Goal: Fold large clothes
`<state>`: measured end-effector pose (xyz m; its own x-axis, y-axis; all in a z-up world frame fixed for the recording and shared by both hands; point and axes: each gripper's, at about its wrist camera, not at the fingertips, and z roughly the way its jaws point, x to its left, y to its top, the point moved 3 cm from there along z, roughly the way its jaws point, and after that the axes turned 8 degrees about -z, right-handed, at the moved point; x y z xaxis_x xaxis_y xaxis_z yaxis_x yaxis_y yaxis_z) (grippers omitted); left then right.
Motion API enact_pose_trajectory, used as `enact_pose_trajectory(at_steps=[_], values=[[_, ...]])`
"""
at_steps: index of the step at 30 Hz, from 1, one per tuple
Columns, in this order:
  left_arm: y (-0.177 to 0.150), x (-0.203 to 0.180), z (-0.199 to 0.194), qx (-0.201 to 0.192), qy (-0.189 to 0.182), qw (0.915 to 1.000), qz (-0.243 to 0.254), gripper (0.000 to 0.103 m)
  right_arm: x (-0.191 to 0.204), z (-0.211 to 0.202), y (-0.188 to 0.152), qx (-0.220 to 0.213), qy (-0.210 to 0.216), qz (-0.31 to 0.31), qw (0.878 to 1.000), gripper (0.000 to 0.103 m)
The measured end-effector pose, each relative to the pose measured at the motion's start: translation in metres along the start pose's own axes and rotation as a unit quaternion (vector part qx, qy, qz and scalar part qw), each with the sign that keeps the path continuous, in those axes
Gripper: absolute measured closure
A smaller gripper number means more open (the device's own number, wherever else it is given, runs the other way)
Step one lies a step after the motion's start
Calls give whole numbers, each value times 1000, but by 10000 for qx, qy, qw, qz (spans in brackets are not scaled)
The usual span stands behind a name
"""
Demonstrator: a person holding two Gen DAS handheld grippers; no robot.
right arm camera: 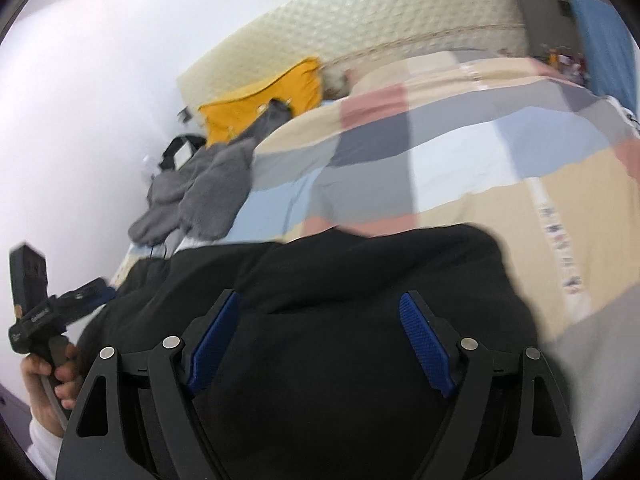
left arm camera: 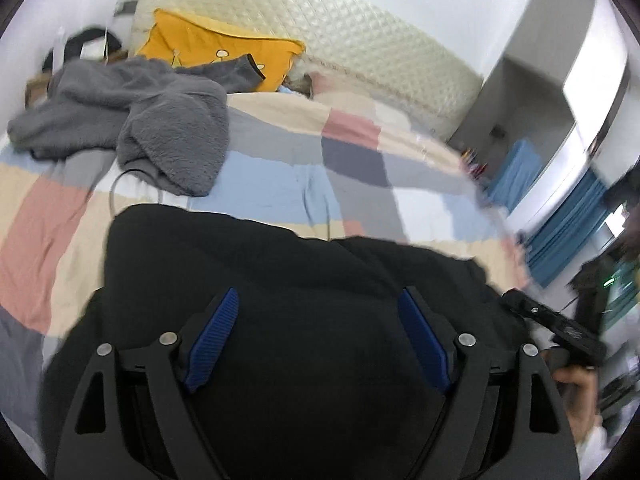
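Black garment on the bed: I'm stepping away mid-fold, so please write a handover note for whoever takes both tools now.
Left tool: open, empty, over the black garment.
Right tool: open, empty, over the same garment.
Garment lies bunched at the near edge of the patchwork bedspread; how far it is folded is unclear.
Grey fleece garment lies crumpled near the yellow pillow, unfolded.
Left: finish black, then fold grey.

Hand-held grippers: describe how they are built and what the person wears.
Each hand-held gripper, left and right, has a matte black frame with triangular cut-outs, silver round pivot pins and two fingers faced with ribbed blue pads. The hand on the left one's black handle shows a white sleeve.
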<state>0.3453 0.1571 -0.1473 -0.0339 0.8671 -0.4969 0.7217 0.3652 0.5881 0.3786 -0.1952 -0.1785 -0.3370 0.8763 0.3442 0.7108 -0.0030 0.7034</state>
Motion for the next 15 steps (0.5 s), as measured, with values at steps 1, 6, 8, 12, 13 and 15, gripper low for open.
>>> enact_pose_trajectory(at_steps=[1,6,8,12,13,15], values=[[6,12,-8,-22,-44,9998,-187,21,-9,-8,1,-18,-60,66,10000,22],[24,84,-19,91,465,9929,-1093,20,-66,-17,-7,264,-305,784,9961,18],[23,109,-11,291,563,9855,-1577,20,-85,-8,-14,480,-360,1109,9920,17],[13,132,17,849,76,9706,-2252,20,-114,12,-30,853,-183,1748,9807,17],[11,134,22,924,60,9680,-2331,20,-120,16,-34,933,-114,1903,9772,16],[8,135,28,967,71,9661,-2393,20,-131,24,-44,1034,179,2291,9677,16]])
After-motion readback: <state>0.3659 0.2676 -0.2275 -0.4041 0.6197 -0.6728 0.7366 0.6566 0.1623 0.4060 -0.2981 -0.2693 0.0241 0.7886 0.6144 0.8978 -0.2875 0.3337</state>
